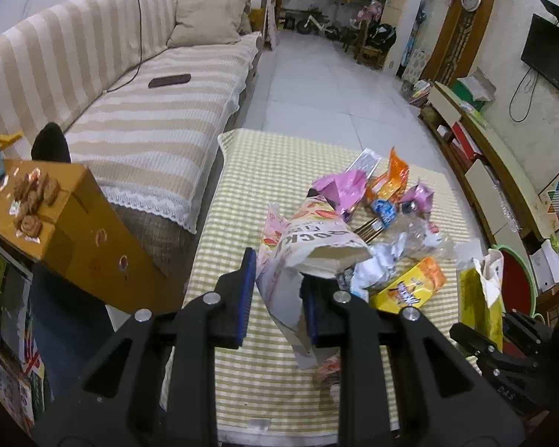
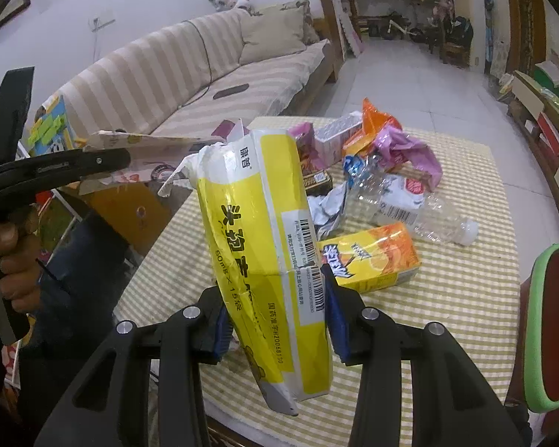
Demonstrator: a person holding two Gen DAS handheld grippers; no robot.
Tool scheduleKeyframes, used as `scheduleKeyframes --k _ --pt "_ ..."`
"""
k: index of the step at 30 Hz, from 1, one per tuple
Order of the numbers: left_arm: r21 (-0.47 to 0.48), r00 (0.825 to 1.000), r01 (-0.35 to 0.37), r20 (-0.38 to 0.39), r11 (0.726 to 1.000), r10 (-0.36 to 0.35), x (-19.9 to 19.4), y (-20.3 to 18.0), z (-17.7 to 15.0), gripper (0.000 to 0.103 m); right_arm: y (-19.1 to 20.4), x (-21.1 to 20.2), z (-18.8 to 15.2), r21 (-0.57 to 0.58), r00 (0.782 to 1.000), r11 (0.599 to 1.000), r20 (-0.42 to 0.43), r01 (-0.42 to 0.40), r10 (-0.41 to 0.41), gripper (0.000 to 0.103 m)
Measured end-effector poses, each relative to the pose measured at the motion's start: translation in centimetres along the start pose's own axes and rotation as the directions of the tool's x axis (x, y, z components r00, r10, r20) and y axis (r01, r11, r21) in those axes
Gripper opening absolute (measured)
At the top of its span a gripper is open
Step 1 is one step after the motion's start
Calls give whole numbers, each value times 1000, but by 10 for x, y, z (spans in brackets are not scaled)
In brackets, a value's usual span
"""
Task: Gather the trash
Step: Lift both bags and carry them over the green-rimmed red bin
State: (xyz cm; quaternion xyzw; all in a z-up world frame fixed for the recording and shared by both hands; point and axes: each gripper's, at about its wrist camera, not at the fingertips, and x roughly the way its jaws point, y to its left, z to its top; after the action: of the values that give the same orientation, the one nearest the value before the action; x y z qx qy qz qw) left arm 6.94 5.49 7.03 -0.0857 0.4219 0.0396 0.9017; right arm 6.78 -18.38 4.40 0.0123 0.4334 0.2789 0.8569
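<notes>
Holding a yellow-and-white medicine box [image 2: 264,260], the right gripper [image 2: 275,314] has its blue-padded fingers [image 2: 335,316] pressed against both sides of the crumpled carton, which stands tilted above the table with its torn top end up. To the left in the right wrist view, the left gripper [image 2: 104,158] appears side-on, gripped by a person's hand [image 2: 7,260]. Its jaws are pinched together on a flattened pale snack carton [image 1: 298,260], printed with pink and orange pictures and dark lettering; the carton hangs clear of the tabletop. In the left wrist view that carton runs up between the blue pads [image 1: 248,290].

Below both sits a table covered in a yellow-and-white checked cloth [image 2: 466,298]. More trash lies on it: an orange-and-yellow drink carton [image 2: 372,257] nearest the grippers, a crushed clear plastic bottle [image 2: 410,201] just beyond it, crumpled white paper [image 2: 329,208], pink wrappers [image 2: 406,149] and an orange wrapper [image 2: 372,119] farther back. A red bin with a green rim [image 2: 540,335] stands at the table's right edge. A striped beige sofa [image 1: 149,111] runs along the left, with white floor tiles [image 1: 316,85] beyond.
</notes>
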Motion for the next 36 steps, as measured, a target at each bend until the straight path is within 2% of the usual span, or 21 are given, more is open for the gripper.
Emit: scheduleKeyframes --k 14,16,17,21,24,27,32,36 --pt "84 995 71 60 994 -76 -33 -46 15 22 -25 -34 9 54 996 998 83 26 -31 41" --pt "111 997 56 51 992 -62 -30 -55 16 22 -30 -37 8 66 995 997 89 34 -40 41" --pt "139 999 20 37 990 -26 -24 -60 14 22 -32 -39 7 72 995 997 91 36 -43 41" --pt "140 1000 9 -21 990 -6 -10 -59 6 22 -37 -42 7 84 994 996 99 37 -46 41" --pt "135 999 -13 -31 991 18 -11 -53 1 22 -35 -42 6 84 994 996 103 32 -40 41" --pt "105 999 -30 -23 994 33 -16 -41 1 22 -34 -40 7 83 994 996 101 22 -31 41" --pt "70 999 -43 32 997 41 -35 -27 8 22 -30 -36 9 74 995 997 101 16 -24 41" --pt "79 998 -14 61 997 9 -44 -34 16 22 -31 -38 10 73 994 997 104 23 -31 41"
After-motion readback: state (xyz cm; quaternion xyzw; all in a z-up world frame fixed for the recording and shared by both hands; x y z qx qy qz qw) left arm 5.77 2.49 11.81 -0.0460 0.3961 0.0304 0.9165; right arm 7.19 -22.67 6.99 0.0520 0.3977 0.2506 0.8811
